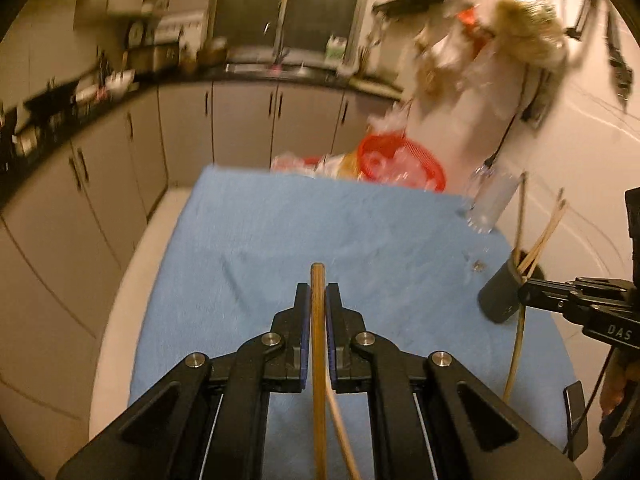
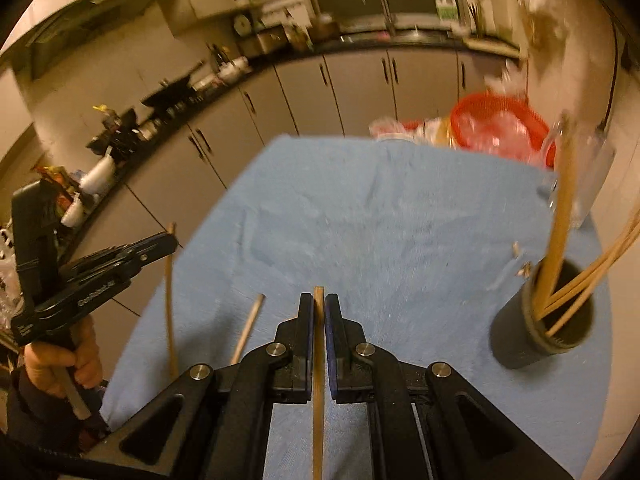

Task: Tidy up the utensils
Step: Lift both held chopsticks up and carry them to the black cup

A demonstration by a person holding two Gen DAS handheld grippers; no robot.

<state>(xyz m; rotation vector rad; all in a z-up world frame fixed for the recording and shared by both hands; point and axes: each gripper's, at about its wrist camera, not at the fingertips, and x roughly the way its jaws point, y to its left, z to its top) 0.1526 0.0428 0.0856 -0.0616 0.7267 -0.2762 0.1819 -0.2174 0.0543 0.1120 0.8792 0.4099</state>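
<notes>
The task looks partly done: the dark cylindrical holder (image 2: 544, 320) standing on the blue cloth (image 2: 360, 220) already has several wooden chopsticks (image 2: 560, 248) leaning inside it, fanning out over its rim. More sticks are still outside the holder. One loose chopstick (image 2: 250, 326) lies on the cloth well to the left of the holder, and each gripper carries one. The left gripper (image 1: 318, 292) is clamped on a brown chopstick (image 1: 319, 344) that runs between its pads and pokes just past the fingertips; a second, paler stick (image 1: 340, 432) crosses under it near the bottom of the left wrist view, and whether that one is held too cannot be told. The right gripper (image 2: 319, 300) is likewise closed tight on its own chopstick (image 2: 318, 380), its tip just clear of the jaws. From the right wrist view the left gripper sits far left of the holder, off the cloth's edge, its stick hanging down. What remains, by this judgement, is to drop both held sticks into the holder and then collect the loose one.
</notes>
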